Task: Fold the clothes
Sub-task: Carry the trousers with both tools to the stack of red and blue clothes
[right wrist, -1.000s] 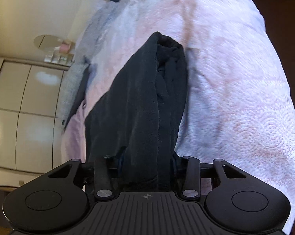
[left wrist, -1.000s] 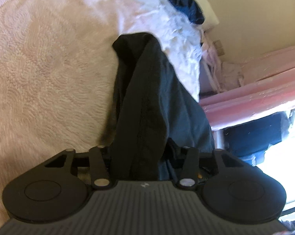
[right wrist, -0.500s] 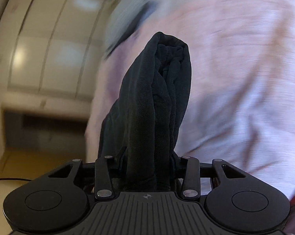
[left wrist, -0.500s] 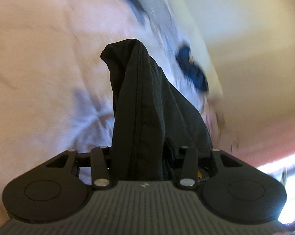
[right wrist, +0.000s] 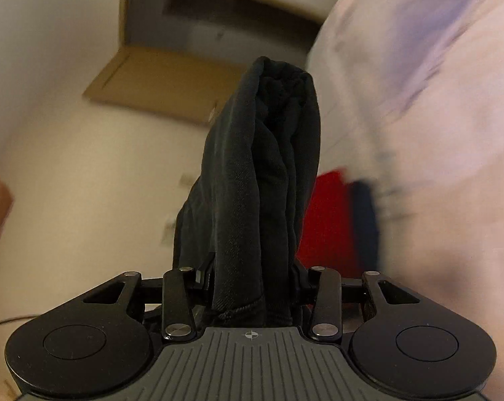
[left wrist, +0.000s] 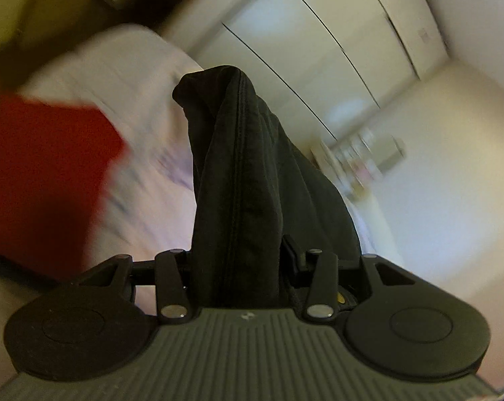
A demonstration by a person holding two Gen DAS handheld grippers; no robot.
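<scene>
A black garment [left wrist: 238, 180] is bunched between the fingers of my left gripper [left wrist: 215, 90] and covers them fully. The left gripper is shut on it and holds it up off the pale pink bedspread [left wrist: 145, 153]. My right gripper [right wrist: 282, 70] is shut on another bunched part of the same black garment [right wrist: 258, 200], which hides its fingers too. Both views are blurred by motion. The rest of the garment is out of view.
A red cloth [left wrist: 41, 180] lies on the bed at the left; it also shows in the right wrist view [right wrist: 329, 220] beside a dark blue cloth [right wrist: 365, 220]. White wardrobe doors [left wrist: 319, 33], a cluttered shelf [left wrist: 359, 157] and a cardboard box [right wrist: 161, 80] lie beyond.
Both grippers have swung quickly with the black garment still held. The views have turned from the bedspread toward the wardrobe, wall and floor, and the red cloth has come into view.
</scene>
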